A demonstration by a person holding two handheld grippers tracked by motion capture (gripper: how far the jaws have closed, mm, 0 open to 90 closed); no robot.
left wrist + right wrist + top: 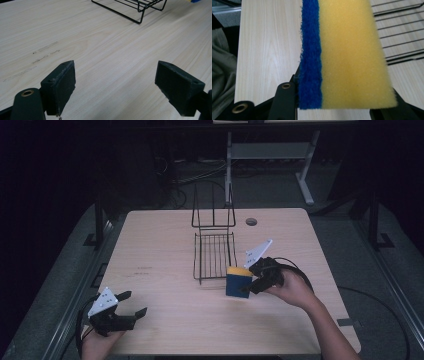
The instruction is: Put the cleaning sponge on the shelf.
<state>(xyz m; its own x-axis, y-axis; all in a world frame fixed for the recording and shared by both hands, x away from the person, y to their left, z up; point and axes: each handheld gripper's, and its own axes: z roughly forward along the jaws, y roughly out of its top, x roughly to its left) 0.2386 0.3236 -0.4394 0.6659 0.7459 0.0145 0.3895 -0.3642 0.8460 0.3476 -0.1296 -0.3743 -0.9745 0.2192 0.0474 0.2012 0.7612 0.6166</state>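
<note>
- Sponge (347, 55) is right up in the right gripper view: thick yellow foam with a fuzzy blue scrubby layer down one side, blue side facing the left of that view.
- From the high view the sponge (238, 281) stands on edge on the table, yellow edge up and blue face toward the person, just beside the near right corner of the wire rack.
- Right gripper (250, 283) is clamped on the sponge, jaws pinching it from both sides, with the person's right hand (292, 287) wrapped around the handle. The sponge's bottom looks like it's touching the tabletop, but I can't tell for sure.
- Left gripper (135, 304) sits near the front left corner of the table, well apart from everything else. Its jaws are spread wide with nothing but bare wood between them, and the left gripper view shows the same thing, pads (61, 87) far apart.
- Black wire rack (214, 254) sits mid-table, flat grid section toward the person and a taller upright frame at the far end.
- Light wood table (165, 270) has a few faint scuff marks left of the rack and a small round grommet (251, 222) near the far edge.
</note>
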